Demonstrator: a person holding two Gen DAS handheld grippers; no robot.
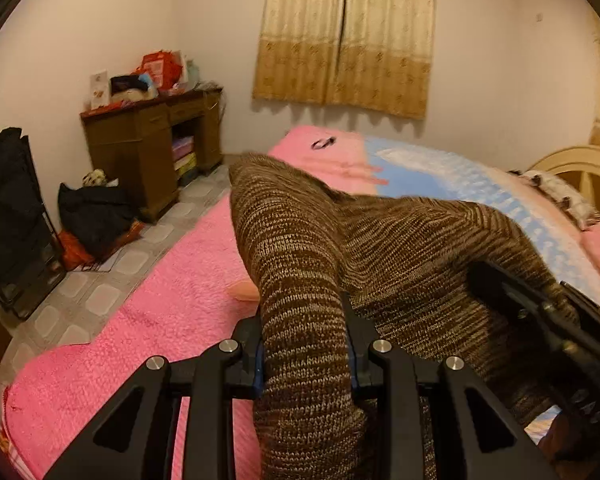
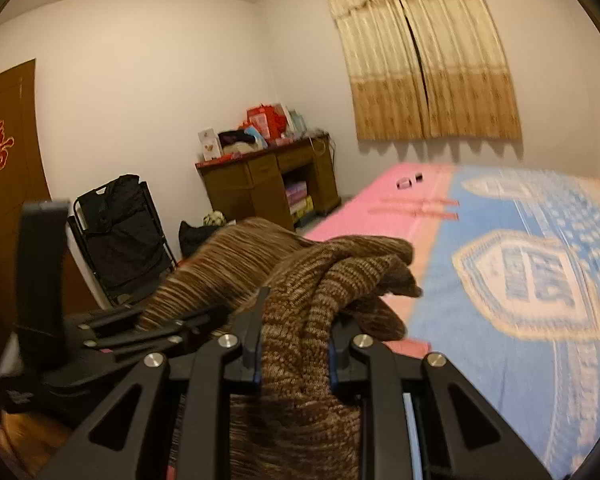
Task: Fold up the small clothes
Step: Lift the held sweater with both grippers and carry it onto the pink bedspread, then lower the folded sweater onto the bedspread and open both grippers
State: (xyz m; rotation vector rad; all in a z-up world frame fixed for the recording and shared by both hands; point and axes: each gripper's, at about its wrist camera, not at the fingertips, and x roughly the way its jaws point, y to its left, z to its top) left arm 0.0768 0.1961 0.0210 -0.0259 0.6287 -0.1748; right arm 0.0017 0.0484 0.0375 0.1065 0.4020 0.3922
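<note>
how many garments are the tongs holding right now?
1. A single brown knit sweater is lifted above the bed: left tongs are clamped on one bunch, right tongs on another. More garments could lie out of view.

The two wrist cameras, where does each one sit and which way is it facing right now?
Left wrist view: sits on the left tool, looking forward and down over the brown knit garment clamped in it, across the pink bed cover toward the curtain; the right tool shows at right.
Right wrist view: sits on the right tool, clamped on the garment, facing the desk and curtain; the left tool shows at left.
Shared: garment, bed, desk, curtain.
</note>
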